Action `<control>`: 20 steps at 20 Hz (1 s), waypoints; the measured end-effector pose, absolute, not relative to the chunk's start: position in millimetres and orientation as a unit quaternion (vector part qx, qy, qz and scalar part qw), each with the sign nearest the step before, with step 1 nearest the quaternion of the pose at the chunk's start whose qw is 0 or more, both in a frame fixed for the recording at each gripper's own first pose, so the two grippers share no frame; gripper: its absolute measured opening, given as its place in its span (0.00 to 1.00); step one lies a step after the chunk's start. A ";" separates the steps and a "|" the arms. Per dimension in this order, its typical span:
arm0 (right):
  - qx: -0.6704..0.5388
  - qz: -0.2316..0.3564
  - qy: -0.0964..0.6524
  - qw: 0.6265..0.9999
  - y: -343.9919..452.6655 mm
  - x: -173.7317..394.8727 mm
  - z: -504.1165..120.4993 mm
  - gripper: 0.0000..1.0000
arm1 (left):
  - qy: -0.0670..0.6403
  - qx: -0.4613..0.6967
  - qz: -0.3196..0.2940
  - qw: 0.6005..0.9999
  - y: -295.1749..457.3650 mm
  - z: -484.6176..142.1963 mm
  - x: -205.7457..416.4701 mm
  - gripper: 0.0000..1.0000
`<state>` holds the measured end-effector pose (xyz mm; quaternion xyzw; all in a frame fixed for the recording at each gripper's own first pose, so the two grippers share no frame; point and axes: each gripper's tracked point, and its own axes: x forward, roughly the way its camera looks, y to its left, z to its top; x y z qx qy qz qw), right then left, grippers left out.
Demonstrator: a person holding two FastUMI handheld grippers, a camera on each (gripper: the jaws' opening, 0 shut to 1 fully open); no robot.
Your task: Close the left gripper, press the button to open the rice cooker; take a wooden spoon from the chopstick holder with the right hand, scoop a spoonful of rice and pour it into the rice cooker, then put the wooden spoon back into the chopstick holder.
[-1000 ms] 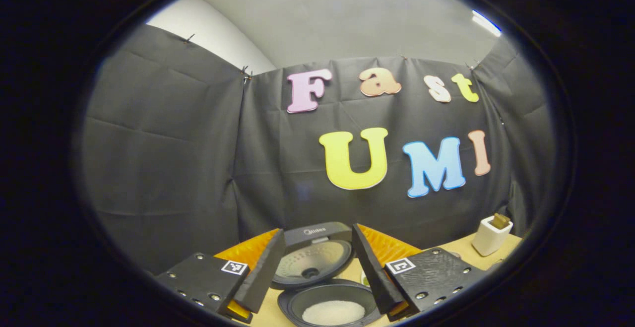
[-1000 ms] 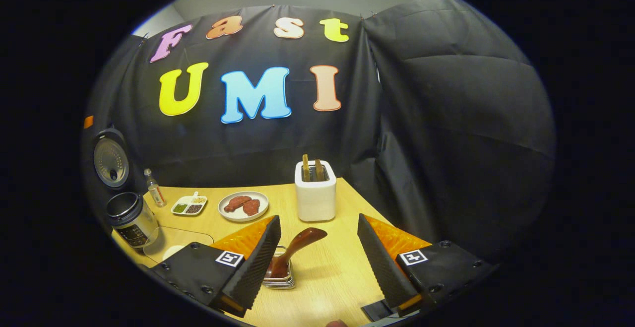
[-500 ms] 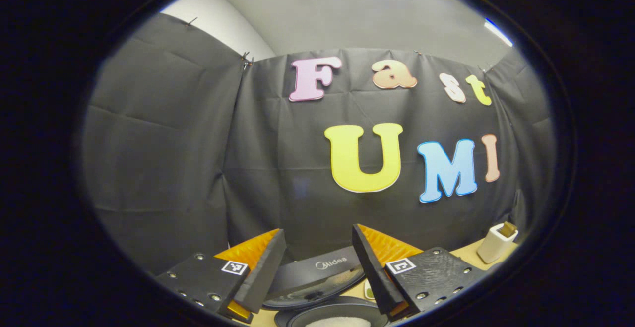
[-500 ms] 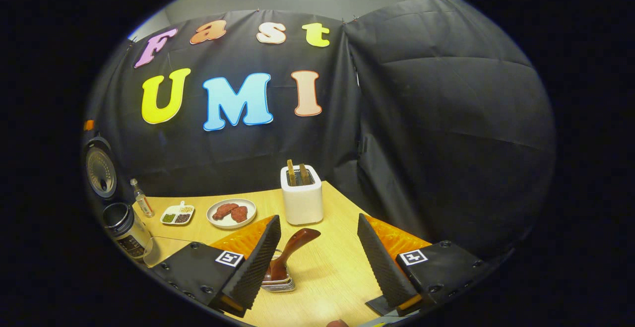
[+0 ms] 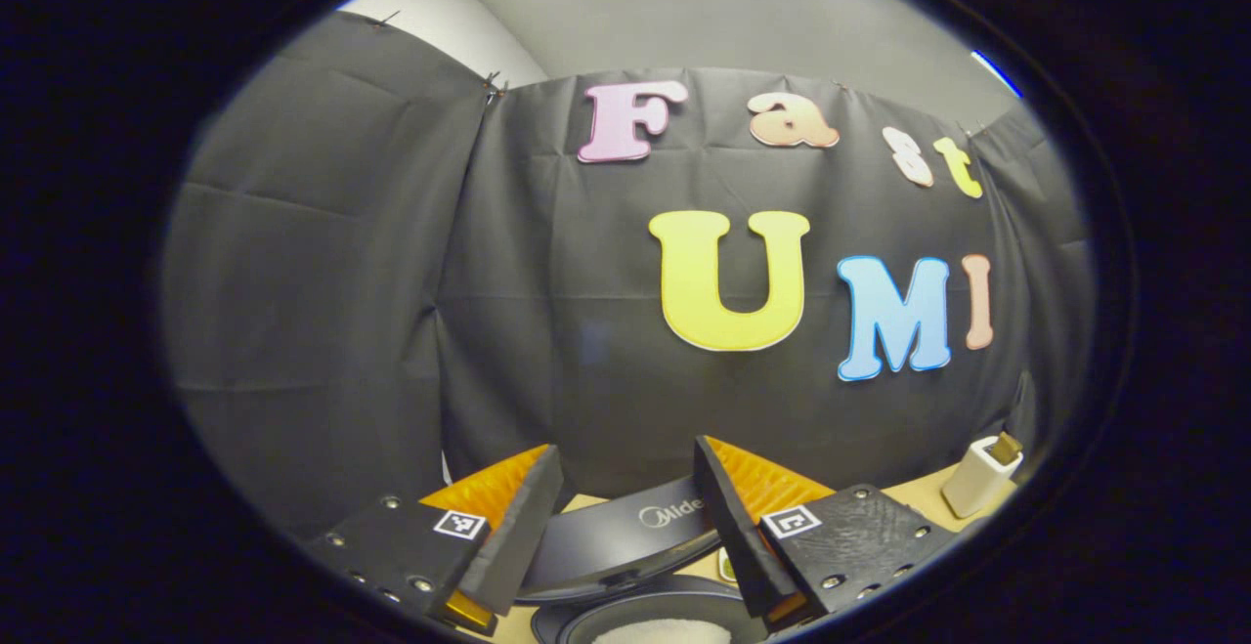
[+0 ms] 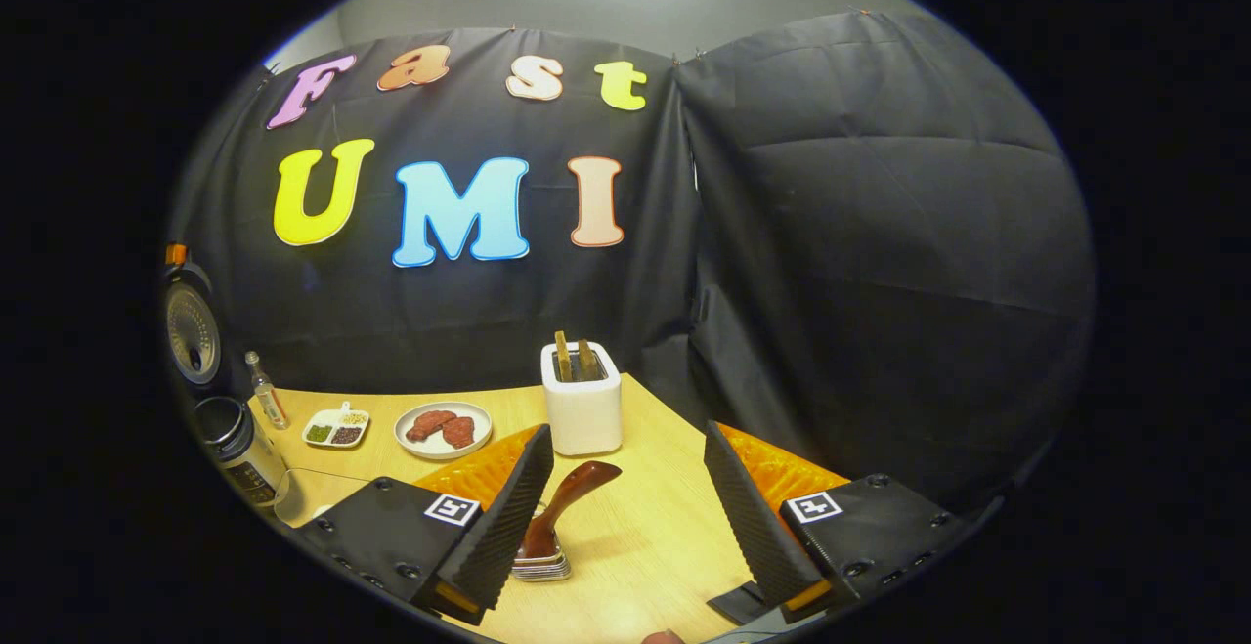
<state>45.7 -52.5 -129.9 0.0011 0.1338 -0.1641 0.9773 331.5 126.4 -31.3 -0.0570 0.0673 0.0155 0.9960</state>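
The rice cooker's dark lid (image 5: pixel 625 536) stands open between my left gripper's fingers, above the inner pot (image 5: pixel 586 624) holding white rice (image 5: pixel 665 630). My left gripper (image 5: pixel 625 449) is open and empty. In the right gripper view the cooker (image 6: pixel 233 439) sits at far left with its lid (image 6: pixel 191 331) raised. The white chopstick holder (image 6: pixel 582 411) holds two wooden handles (image 6: pixel 572 356) just beyond my right gripper (image 6: pixel 628 429), which is open and empty. A red-brown spoon (image 6: pixel 567 507) rests on stacked small dishes (image 6: pixel 539 566) beside its left finger. The holder (image 5: pixel 980 476) also stands at far right.
On the wooden table (image 6: pixel 665 527) are a plate of meat (image 6: pixel 443 429), a small divided dish (image 6: pixel 332 427), a little bottle (image 6: pixel 262 402) and a clear bowl (image 6: pixel 298 493) by the cooker. Black cloth walls close in behind and to the right.
The left gripper has moved in toward the cooker, so the lid looms larger and the pot has slid to the view's bottom edge. The right gripper has shifted slightly, and the holder now sits further left in its view.
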 end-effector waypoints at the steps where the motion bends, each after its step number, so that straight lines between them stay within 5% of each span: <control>1: 0.002 -0.161 0.134 0.978 -54.1 46.1 -129.4 0.98 | 0.067 -0.057 0.014 0.996 124.6 -33.1 324.3 0.87; 20: -0.007 -0.101 0.135 0.986 -90.7 30.5 -119.8 0.98 | 0.114 -0.042 0.004 0.993 59.9 -77.4 214.6 0.87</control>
